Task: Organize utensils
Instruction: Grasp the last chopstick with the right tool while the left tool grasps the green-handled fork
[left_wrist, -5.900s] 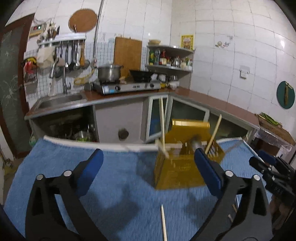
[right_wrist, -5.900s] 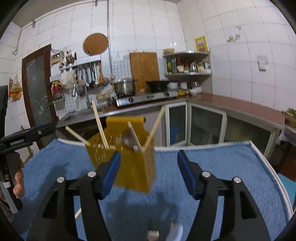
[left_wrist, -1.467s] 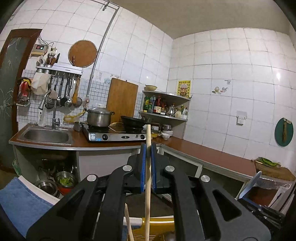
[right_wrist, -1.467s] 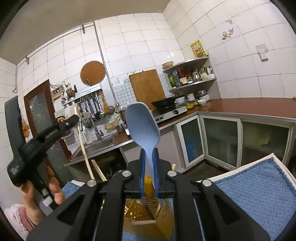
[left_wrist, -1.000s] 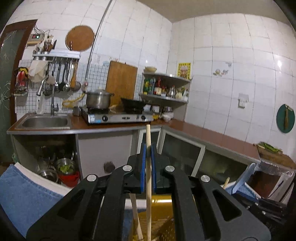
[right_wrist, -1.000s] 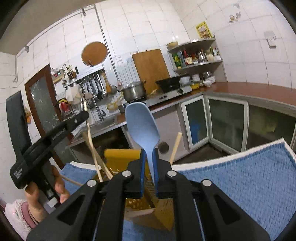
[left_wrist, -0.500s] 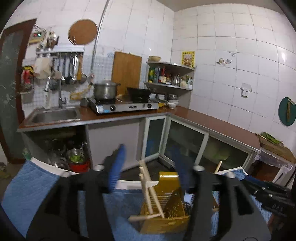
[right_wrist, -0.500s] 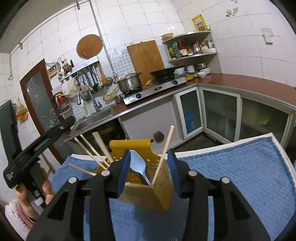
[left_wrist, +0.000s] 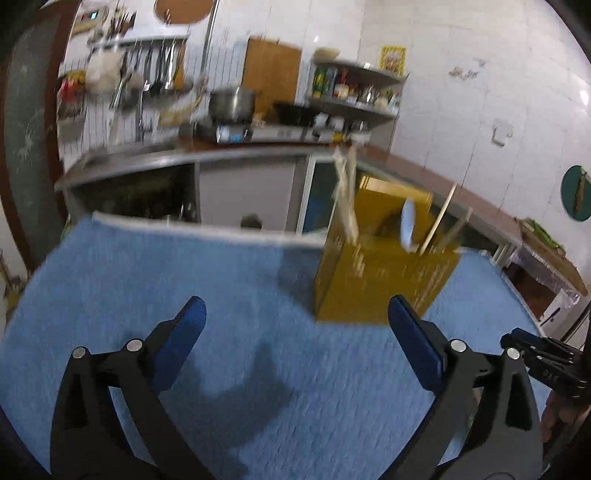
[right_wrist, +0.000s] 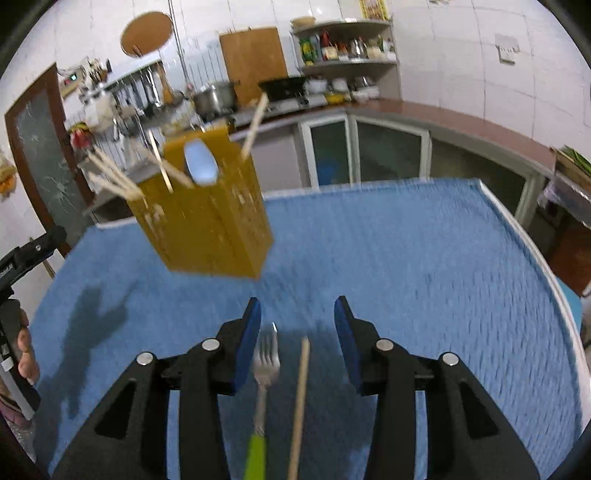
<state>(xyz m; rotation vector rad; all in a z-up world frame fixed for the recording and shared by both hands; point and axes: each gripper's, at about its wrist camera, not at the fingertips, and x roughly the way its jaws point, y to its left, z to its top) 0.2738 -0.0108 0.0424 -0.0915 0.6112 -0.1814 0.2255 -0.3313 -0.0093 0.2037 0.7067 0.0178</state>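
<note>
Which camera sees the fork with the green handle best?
The right wrist view. The fork lies on the blue towel right in front of that camera, tines pointing away, beside a wooden chopstick. The left wrist view does not show the fork at all.

A blue towel (right_wrist: 406, 258) covers the table. Behind it runs a brown counter (right_wrist: 461, 122) with glass-door cabinets (right_wrist: 391, 151) under it. A steel pot (right_wrist: 216, 96) sits on a stove (left_wrist: 236, 131). A wooden cutting board (right_wrist: 253, 61) leans on the tiled wall, beside a shelf (right_wrist: 343, 62) with bottles.
</note>
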